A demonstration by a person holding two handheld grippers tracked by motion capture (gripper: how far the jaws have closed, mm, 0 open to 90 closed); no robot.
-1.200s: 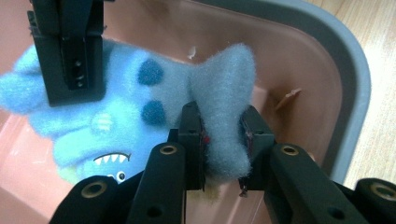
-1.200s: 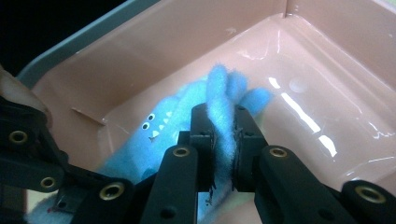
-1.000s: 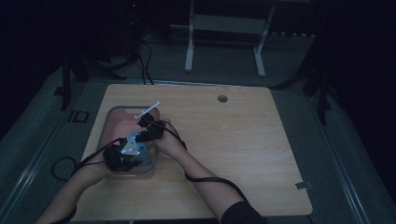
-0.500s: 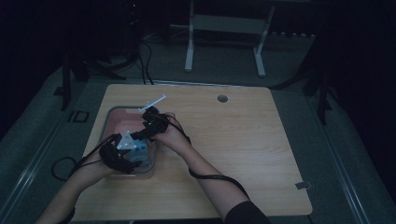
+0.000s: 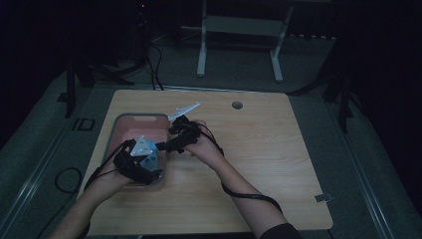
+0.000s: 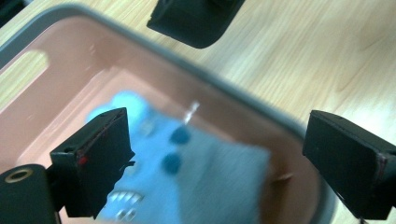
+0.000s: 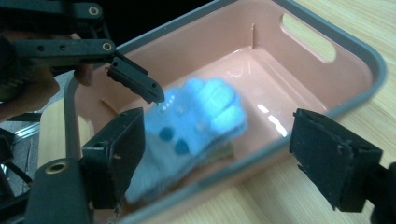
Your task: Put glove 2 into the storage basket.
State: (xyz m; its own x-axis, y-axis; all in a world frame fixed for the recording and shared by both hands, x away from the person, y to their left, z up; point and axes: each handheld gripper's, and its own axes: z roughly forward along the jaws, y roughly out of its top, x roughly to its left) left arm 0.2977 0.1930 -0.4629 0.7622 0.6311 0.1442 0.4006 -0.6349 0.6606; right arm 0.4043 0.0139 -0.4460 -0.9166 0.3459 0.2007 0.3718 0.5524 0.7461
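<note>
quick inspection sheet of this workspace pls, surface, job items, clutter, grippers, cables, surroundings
surface: light wooden table, round grommet hole near its far edge
job's things: light blue knitted glove lying in the pink plastic bin with grey rim
clutter: nothing seen
grippers: left gripper and right gripper, jaws just opened, both off the glove
cables: black cable trailing along the right forearm
surroundings: dark room, white metal stand behind the table

A dim room surrounds the pale wooden worktop (image 5: pixel 259 164). Grey floor (image 5: pixel 358 149) lies around it, a white metal stand (image 5: pixel 239 45) stands behind, and black cables (image 5: pixel 154 59) trail in darkness.
</note>
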